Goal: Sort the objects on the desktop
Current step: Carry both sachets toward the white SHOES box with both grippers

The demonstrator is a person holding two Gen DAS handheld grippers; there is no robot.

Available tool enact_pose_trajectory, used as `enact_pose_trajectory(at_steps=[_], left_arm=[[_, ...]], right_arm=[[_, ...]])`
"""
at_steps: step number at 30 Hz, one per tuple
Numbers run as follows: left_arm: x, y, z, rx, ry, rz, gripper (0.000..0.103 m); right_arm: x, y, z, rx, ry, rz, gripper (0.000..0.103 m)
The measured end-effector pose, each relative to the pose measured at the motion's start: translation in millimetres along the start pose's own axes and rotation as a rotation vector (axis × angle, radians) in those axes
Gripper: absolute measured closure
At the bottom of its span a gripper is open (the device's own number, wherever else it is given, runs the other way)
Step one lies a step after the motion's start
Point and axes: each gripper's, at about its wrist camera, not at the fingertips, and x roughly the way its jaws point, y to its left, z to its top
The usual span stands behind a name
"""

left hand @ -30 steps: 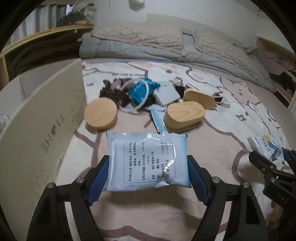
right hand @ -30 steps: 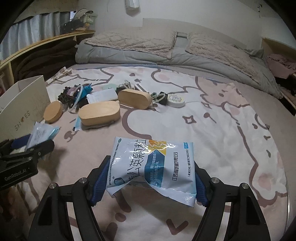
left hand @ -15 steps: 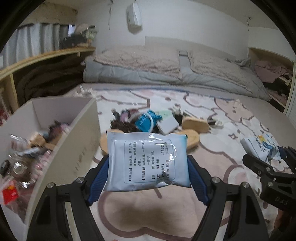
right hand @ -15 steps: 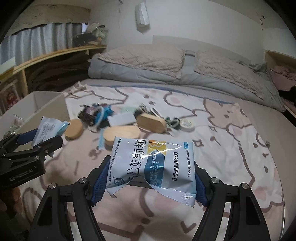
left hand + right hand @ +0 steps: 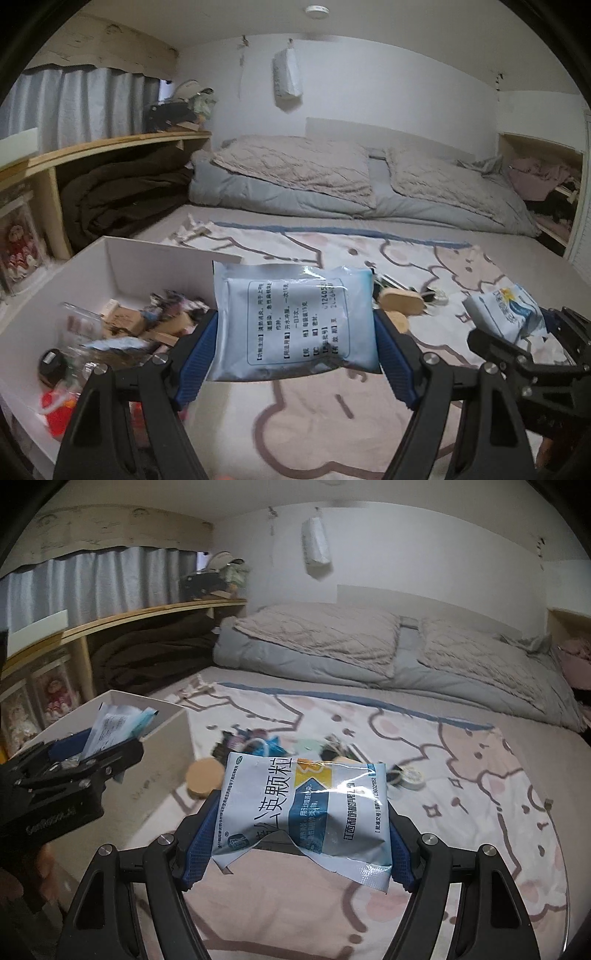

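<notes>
My left gripper (image 5: 295, 354) is shut on a pale blue sachet with black print (image 5: 295, 325), held in the air beside the open white box (image 5: 110, 254). My right gripper (image 5: 295, 834) is shut on a white-and-blue medicine sachet (image 5: 306, 808) above the bedspread. In the left wrist view the right gripper (image 5: 517, 347) with its sachet (image 5: 506, 314) shows at the right edge. The right wrist view has the left gripper (image 5: 74, 753) and its sachet (image 5: 114, 727) at the left, over the box (image 5: 162, 746).
The box holds several small items, among them a red one (image 5: 55, 406) and wooden pieces (image 5: 125, 321). On the bedspread lie a round wooden lid (image 5: 203, 771), oval wooden boxes (image 5: 400, 301), a tape roll (image 5: 412, 777) and a dark clutter pile (image 5: 251, 738). Pillows and shelves stand behind.
Both grippers have risen with their sachets and tilted up, so the wall and ceiling show. The left gripper has come level with the box's rim; its inside is now in sight.
</notes>
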Motion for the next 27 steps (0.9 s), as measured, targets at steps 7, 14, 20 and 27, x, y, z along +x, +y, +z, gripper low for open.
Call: enact_pose_trajectory(at_steps=[7, 14, 20, 27], left_arm=[[0.2, 32.8, 10.1, -0.022, 0.004, 0.079, 0.023], [3.8, 65.6, 23.4, -0.026, 0.01, 0.172, 0.023], [10.1, 89.5, 32.0, -0.046, 0.023, 0.237, 0.023], [27.5, 115.9, 32.4, -0.09, 0.085, 0.267, 0.022]], right_arm=[[-2.8, 30.7, 11.6, -0.016, -0.007, 0.06, 0.025], [-1.4, 58.2, 14.6, -0.044, 0.002, 0.105, 0.025], [-2.6, 68.8, 12.8, -0.046, 0.012, 0.129, 0.025], [-3.5, 77.7, 11.2, -0.063, 0.025, 0.139, 0.025]])
